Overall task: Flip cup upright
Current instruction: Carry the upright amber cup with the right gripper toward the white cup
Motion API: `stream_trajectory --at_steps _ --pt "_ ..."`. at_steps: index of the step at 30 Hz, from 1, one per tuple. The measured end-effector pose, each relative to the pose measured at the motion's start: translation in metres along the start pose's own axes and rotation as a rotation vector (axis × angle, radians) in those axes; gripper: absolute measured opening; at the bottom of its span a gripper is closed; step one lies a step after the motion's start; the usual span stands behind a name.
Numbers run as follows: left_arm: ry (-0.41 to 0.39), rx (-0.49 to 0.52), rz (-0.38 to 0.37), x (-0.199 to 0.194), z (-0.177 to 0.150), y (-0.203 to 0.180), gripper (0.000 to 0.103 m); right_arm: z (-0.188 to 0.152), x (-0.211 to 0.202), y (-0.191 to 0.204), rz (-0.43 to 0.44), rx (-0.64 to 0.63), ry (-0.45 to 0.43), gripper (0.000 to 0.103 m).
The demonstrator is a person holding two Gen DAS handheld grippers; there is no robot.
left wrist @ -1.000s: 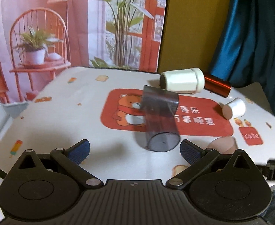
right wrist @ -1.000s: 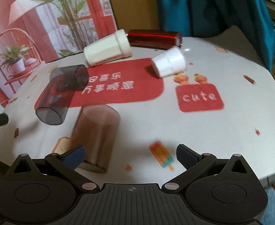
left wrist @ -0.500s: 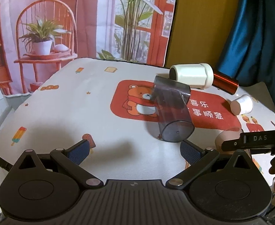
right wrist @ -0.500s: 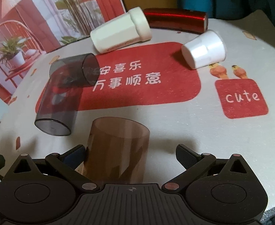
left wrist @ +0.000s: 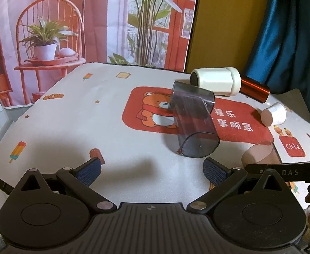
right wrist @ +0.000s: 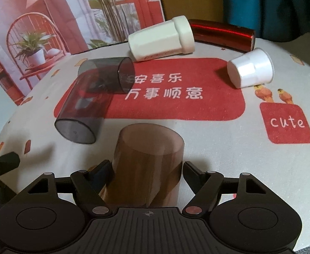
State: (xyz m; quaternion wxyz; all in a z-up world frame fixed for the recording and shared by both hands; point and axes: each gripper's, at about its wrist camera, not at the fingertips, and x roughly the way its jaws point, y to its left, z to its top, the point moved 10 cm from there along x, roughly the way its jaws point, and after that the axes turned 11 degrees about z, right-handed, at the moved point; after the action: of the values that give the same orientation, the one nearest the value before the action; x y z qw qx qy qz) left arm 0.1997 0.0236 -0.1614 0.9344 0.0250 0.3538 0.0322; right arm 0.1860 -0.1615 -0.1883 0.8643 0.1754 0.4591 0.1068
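Brown cup (right wrist: 148, 160): translucent plastic, stands on the table (right wrist: 218, 148) just in front of the right claw, closed end up by the look of it, so likely mouth-down; this is my pick for the cup to flip.
Right claw (right wrist: 147, 170): right wrist view, jaws spread and straddling the brown cup at mid-height; pads beside the wall, contact not clear, no squeeze visible. Mid-wall hold would leave room to rotate it.
Grey cup (right wrist: 91, 103): smoky clear, lying on its side on the red bear print, base toward the camera, just left of the brown cup, apart from it.
Others: cream cup (right wrist: 161, 39), white cup (right wrist: 251, 68) and red tube (right wrist: 222, 35) all lie tipped at the far edge, well apart from the claw.
Left claw (left wrist: 152, 168): left wrist view, jaws wide apart, holding nothing, above bare table, aimed short of the grey cup (left wrist: 194, 122). Reads as parked clear of the other tool.
Brown cup, left view (left wrist: 258, 153): at the right edge, partly hidden behind the other tool's black bar.
Risk: thin wall, may slip or deform under a hard pinch.
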Motion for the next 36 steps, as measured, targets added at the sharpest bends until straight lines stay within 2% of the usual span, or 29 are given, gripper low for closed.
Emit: stream_trajectory --at_steps 9,12,26,31,36 --pt "0.02 0.005 0.015 0.001 -0.002 0.002 0.103 0.001 -0.015 -0.012 0.02 0.037 -0.04 0.07" --pt "0.024 0.003 0.016 0.001 -0.003 0.002 0.103 0.002 -0.023 -0.019 0.018 0.055 -0.052 0.064" --pt "0.036 -0.002 0.009 0.0 -0.005 0.0 0.103 -0.001 -0.051 -0.07 -0.097 0.129 -0.082 0.064" --pt "0.035 -0.001 0.008 0.001 -0.005 -0.001 0.103 0.005 -0.057 -0.074 -0.119 0.111 -0.104 0.063" --pt "0.041 -0.001 0.012 0.002 -0.005 0.0 0.103 0.014 -0.063 -0.073 -0.171 0.036 -0.131 0.063"
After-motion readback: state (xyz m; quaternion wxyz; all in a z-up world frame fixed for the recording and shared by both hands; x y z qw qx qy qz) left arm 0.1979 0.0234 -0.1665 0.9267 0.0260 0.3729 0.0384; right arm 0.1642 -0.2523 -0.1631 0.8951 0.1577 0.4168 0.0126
